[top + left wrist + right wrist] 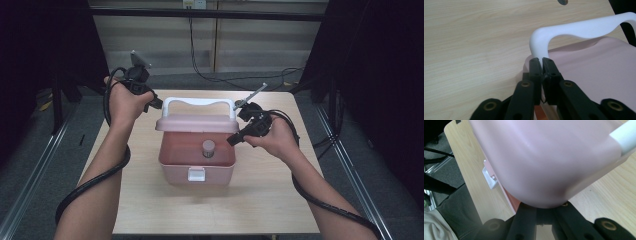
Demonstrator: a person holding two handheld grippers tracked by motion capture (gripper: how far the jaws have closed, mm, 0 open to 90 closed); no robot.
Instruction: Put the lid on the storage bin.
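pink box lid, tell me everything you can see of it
The pink lid looks like smooth matte plastic with rounded corners and a white arched handle on top. It is raised at the front over the pink box, so the inside shows a small grey-capped jar. The left hand-held gripper meets its left corner by the handle's foot; the right hand-held gripper sits under its right corner.

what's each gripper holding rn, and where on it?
Both pinch the pink lid, raised over the box: left gripper at the corner by the white handle, right gripper at the opposite corner.
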